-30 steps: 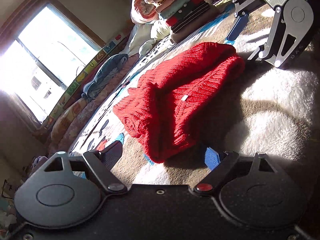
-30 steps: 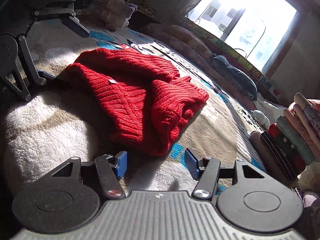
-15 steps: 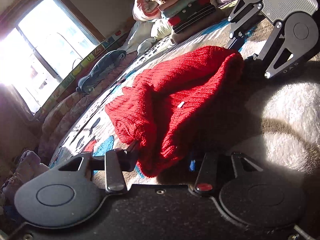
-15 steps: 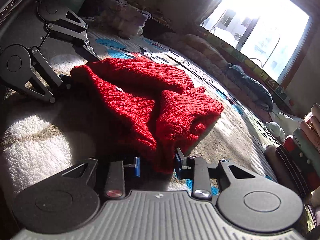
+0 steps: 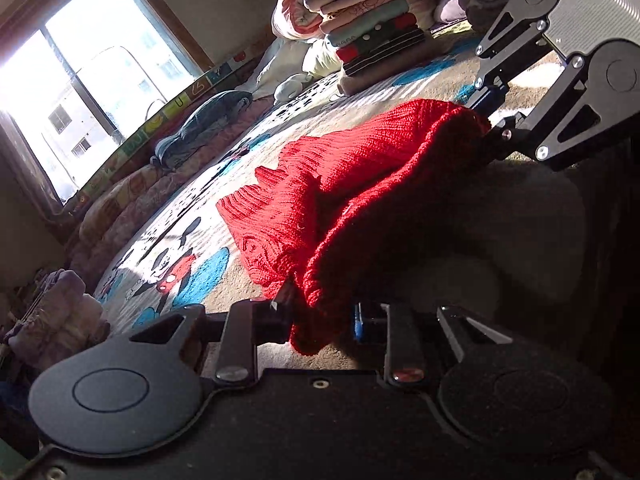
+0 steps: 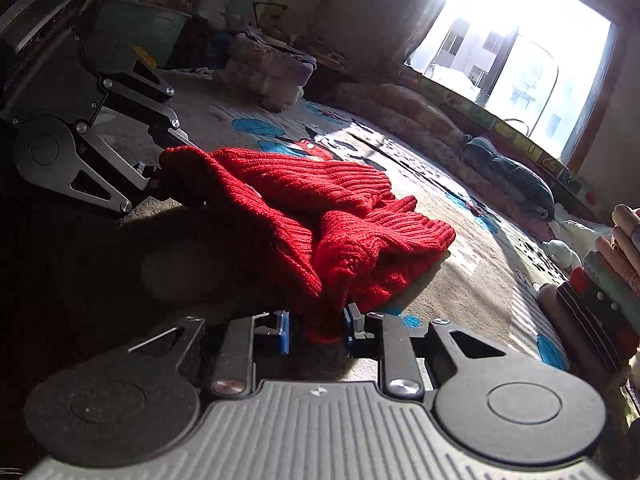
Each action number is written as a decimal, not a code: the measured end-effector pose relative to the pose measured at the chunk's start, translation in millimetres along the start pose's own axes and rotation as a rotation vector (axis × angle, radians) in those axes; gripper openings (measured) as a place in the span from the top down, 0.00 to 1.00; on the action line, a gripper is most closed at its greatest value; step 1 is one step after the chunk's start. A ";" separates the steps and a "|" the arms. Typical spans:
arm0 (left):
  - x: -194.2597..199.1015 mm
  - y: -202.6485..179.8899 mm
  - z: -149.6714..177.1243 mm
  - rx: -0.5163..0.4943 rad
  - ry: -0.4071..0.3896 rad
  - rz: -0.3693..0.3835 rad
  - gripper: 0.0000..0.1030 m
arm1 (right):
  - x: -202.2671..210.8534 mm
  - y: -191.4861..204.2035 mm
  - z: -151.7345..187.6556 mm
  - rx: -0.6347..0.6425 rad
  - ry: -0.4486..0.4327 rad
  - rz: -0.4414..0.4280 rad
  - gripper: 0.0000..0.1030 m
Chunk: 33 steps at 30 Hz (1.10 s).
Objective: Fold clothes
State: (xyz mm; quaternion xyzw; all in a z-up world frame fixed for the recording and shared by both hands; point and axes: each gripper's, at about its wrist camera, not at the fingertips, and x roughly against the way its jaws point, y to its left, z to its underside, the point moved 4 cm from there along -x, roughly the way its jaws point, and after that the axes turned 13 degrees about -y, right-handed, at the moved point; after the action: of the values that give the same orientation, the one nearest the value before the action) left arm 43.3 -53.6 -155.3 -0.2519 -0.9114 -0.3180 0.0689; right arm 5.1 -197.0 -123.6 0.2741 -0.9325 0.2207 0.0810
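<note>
the left gripper (image 5: 322, 320) has its jaws drawn in on one near corner of the red sweater (image 5: 360, 184), pinching the knit hem, and the right gripper (image 6: 316, 330) pinches the other near corner the same way, its blue pads (image 6: 283, 332) touching the bunched edge. the sweater lies on a patterned rug (image 5: 192, 264), rumpled and partly doubled over, its far end heaped in ribbed folds. it looks like thick, soft wool: light enough to lift with two pinches, but limp and stretchy, so it will likely sag in the middle and drag on the pile of the rug. it should not slip, as the coarse rib gives the pads plenty of bite. the hem corners seem the right places to hold, since they let the edge be pulled taut. to the left of the sweater the rug is open toward the window (image 5: 80, 80), with cushions along that wall. to the right stands a stack of folded clothes (image 5: 372, 40), near but apart, so a swing that way has less room.
</note>
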 end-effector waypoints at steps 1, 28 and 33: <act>7.9 -0.7 -1.5 0.003 -0.002 0.006 0.76 | 8.8 1.6 -3.9 -0.006 -0.010 0.000 0.76; -61.5 130.3 -22.9 0.789 -0.222 0.099 0.73 | -58.5 -132.5 -4.5 -0.789 -0.236 0.054 0.76; -81.8 142.7 1.0 0.967 -0.221 0.156 0.55 | -86.1 -145.6 20.2 -0.922 -0.229 0.043 0.76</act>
State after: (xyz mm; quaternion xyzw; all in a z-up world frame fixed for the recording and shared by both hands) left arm 185.7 8.8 -101.7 -0.2907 -0.9348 0.1754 0.1041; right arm 156.2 -274.8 -111.6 0.2130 -0.9416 -0.2462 0.0864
